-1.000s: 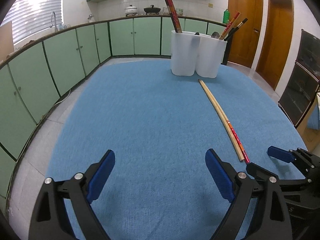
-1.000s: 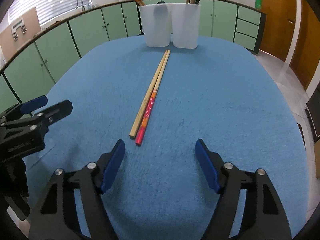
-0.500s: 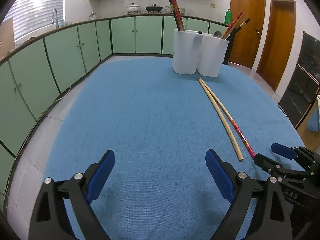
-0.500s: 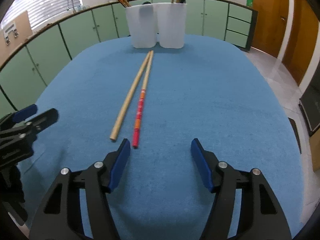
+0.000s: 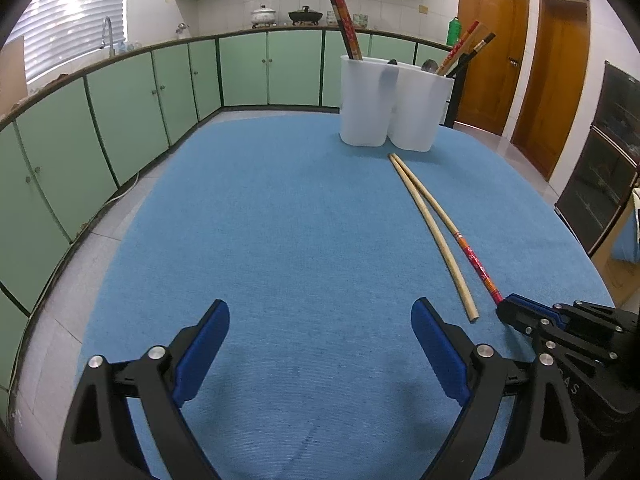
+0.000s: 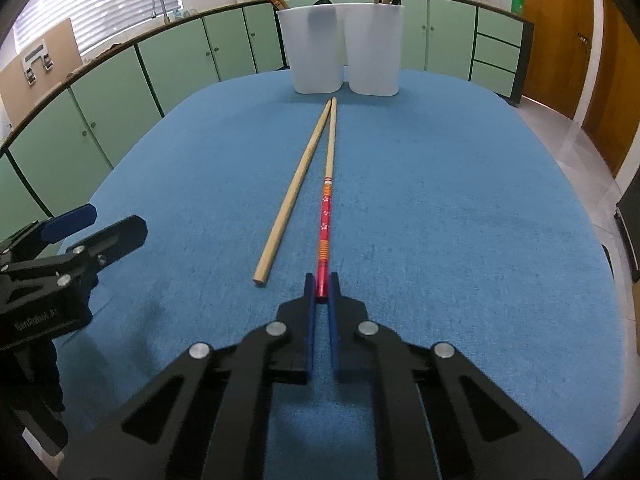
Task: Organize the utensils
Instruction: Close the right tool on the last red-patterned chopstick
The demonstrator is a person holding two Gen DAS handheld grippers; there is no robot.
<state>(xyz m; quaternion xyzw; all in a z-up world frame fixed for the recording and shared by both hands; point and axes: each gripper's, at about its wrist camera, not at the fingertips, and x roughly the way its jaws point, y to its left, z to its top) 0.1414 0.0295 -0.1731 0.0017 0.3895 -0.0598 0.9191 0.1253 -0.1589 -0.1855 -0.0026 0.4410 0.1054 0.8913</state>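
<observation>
Right gripper: the right gripper (image 6: 322, 286) has its blue-padded jaws pinched tight on the near, red end of the red-patterned chopstick (image 6: 325, 216); black angular arms with round silver bolts lead back from the pads.
Left gripper: the left gripper (image 5: 320, 354) hangs over bare cloth with its jaws spread wide and nothing between them; same black frame, same flat blue pads.
Red-patterned chopstick: thin and straight, pale wood on the far half, red with orange bands and small white marks on the near half; it lies flat on the surface, its far tip close in front of the containers.
Plain chopstick: the plain chopstick (image 6: 294, 190) is a round, unpainted pale wooden stick lying just left of the patterned one; far tips nearly touching, near ends spread apart in a narrow V; free of either gripper.
Containers: two white containers (image 6: 344, 50), smooth translucent plastic with rounded corners, stand side by side at the far edge, with more chopsticks leaning upright in them.
Surface: the surface (image 6: 460, 208) is covered in blue, finely woven cloth.
Surroundings: pale green cabinets (image 5: 132, 116) curve behind; wooden doors (image 5: 492, 52) to the right.
</observation>
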